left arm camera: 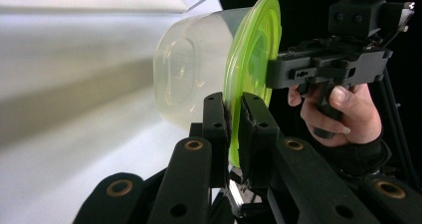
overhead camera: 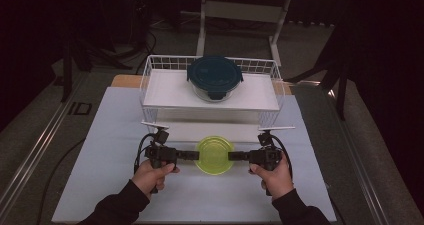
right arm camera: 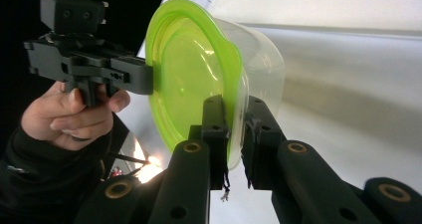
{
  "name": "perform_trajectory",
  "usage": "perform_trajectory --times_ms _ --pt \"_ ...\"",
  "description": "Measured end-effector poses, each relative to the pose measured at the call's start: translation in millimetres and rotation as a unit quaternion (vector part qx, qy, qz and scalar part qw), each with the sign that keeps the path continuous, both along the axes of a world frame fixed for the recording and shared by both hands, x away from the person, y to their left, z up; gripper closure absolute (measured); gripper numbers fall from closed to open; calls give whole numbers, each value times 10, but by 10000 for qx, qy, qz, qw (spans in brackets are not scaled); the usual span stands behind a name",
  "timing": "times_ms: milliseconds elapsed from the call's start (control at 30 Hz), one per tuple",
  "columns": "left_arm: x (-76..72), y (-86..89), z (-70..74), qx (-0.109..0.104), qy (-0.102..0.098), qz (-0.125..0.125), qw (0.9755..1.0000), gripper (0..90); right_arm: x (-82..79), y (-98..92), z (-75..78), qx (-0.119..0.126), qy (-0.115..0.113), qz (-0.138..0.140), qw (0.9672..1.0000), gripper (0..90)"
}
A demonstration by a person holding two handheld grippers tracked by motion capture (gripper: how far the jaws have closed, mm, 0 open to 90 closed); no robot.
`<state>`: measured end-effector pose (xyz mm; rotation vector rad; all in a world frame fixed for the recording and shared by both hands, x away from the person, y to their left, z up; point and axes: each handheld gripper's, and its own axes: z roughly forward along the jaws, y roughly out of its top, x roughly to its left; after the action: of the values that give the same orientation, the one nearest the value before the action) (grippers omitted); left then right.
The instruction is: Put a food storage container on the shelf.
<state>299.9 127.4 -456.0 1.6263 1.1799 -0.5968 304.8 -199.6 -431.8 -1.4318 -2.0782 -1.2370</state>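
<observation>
A clear plastic container with a lime-green lid [overhead camera: 214, 155] hangs just above the white table mat, in front of the wire rack. My left gripper [overhead camera: 196, 155] is shut on the left edge of its rim, and my right gripper [overhead camera: 231, 155] is shut on the right edge. In the left gripper view my jaws [left arm camera: 234, 112] pinch the green rim of the container [left arm camera: 191, 74], which shows side-on, with the right gripper [left arm camera: 272, 74] clamped on its far side. In the right gripper view my jaws [right arm camera: 234, 115] hold the rim of the lid [right arm camera: 186, 69], and the left gripper [right arm camera: 149, 77] grips the opposite edge.
A white wire basket [overhead camera: 150, 64] stands behind the container, with a white shelf [overhead camera: 165, 92] across it. A glass container with a dark blue lid [overhead camera: 214, 77] sits on that shelf. The white mat [overhead camera: 100, 150] spreads to both sides. Dark floor and table legs lie beyond.
</observation>
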Motion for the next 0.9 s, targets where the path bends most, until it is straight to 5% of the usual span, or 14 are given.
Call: perform_trajectory --times_ms 200,900 --pt "-21 41 177 -14 -179 25 9998 823 -13 34 164 60 -73 19 10000 813" --pt "125 129 1143 -148 -903 136 9957 823 95 128 1190 49 -898 -4 9959 815"
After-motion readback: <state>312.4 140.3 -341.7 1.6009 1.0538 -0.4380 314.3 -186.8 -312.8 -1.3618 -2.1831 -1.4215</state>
